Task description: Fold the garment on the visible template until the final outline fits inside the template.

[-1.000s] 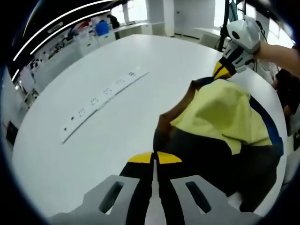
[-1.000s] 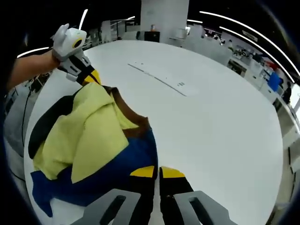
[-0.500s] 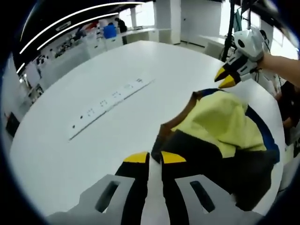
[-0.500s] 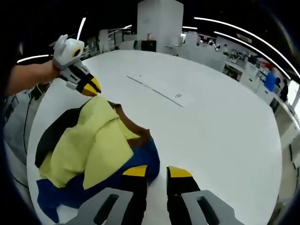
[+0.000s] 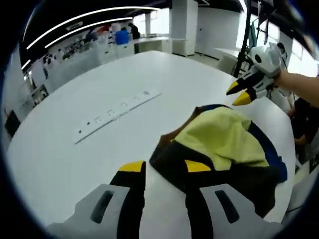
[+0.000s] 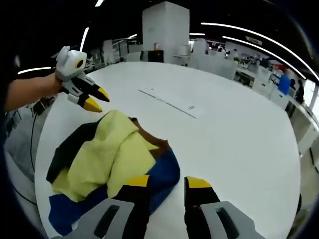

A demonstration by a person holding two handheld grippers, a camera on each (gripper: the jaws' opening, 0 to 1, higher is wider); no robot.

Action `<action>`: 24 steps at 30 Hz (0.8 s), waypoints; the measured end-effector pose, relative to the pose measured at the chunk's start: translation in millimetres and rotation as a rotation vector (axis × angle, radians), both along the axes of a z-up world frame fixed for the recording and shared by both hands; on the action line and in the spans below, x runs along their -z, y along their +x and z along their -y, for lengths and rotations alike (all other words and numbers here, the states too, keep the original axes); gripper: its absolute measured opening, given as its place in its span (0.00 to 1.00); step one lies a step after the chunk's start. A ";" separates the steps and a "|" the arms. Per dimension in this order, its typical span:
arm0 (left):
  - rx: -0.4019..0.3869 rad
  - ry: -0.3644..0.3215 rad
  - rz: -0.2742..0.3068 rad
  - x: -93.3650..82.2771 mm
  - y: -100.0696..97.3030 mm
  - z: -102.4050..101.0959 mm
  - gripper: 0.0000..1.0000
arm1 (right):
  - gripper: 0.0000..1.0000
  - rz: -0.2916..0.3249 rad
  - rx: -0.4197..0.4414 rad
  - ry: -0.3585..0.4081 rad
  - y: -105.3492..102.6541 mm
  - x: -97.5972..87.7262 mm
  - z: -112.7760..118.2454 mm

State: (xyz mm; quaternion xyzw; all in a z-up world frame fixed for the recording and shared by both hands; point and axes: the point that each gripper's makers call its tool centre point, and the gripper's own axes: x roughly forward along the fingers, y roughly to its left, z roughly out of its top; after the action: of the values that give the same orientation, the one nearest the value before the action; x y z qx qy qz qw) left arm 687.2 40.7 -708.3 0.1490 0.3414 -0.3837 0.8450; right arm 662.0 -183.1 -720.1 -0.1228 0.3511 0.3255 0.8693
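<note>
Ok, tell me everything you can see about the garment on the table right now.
The garment is a soft, crumpled heap of colour-blocked cloth: pale yellow on top, with blue, black and a brown edge band. It lies bunched, not flat or neatly folded, near the edge of the white table. In the right gripper view, the left gripper hangs open just beyond it, clear of the cloth. The right gripper is open too, one jaw tip over the blue edge; whether it touches is unclear.

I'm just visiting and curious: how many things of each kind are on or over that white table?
Garment: 1
Marked white strip: 1
Left gripper: 1
Right gripper: 1
Total: 4
</note>
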 end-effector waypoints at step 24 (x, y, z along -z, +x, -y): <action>-0.006 -0.119 0.012 -36.2 -52.5 6.3 0.49 | 0.31 0.042 0.031 0.100 -43.8 -31.6 -12.1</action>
State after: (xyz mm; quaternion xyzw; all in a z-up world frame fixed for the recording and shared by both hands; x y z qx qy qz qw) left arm 634.6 34.4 -672.1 0.0997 0.3131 -0.4000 0.8556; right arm 618.1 -171.0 -688.5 -0.0807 0.3180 0.3266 0.8864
